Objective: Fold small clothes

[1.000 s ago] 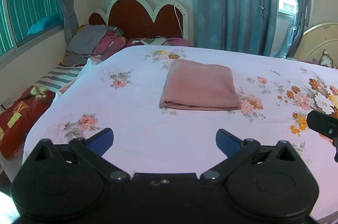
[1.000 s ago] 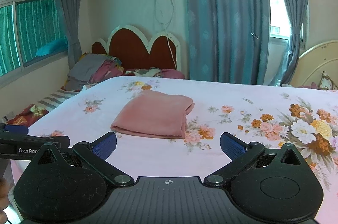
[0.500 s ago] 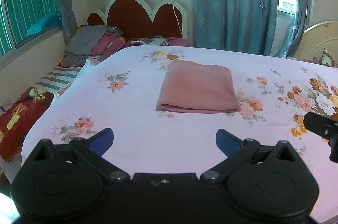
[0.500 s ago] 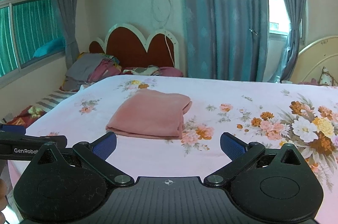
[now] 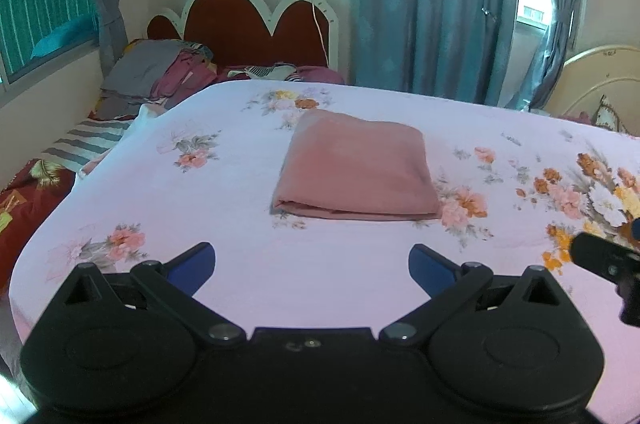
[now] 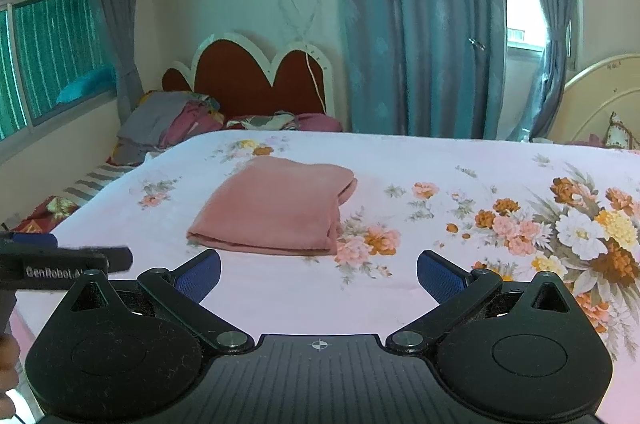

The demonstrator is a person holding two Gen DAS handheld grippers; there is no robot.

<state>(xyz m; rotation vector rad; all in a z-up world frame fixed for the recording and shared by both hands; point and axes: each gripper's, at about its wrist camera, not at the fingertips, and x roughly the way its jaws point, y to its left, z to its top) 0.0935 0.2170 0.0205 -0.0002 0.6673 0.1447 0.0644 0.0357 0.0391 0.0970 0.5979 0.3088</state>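
A pink cloth [image 5: 356, 166] lies folded into a neat rectangle on the floral bedsheet [image 5: 240, 264], in the middle of the bed; it also shows in the right wrist view [image 6: 276, 210]. My left gripper [image 5: 312, 270] is open and empty, held above the sheet in front of the cloth, apart from it. My right gripper [image 6: 318, 276] is open and empty too, in front and to the right of the cloth. The right gripper shows at the edge of the left wrist view [image 5: 608, 260], the left gripper at the left edge of the right wrist view [image 6: 60, 264].
A heap of unfolded clothes [image 5: 160, 80] lies at the bed's far left by the red headboard [image 5: 256, 20]. A striped and red blanket [image 5: 60, 160] hangs at the left edge. Curtains [image 5: 432, 0] stand behind the bed.
Both grippers have drawn back and risen slightly from the folded cloth; the cloth has not moved. Both stay open.
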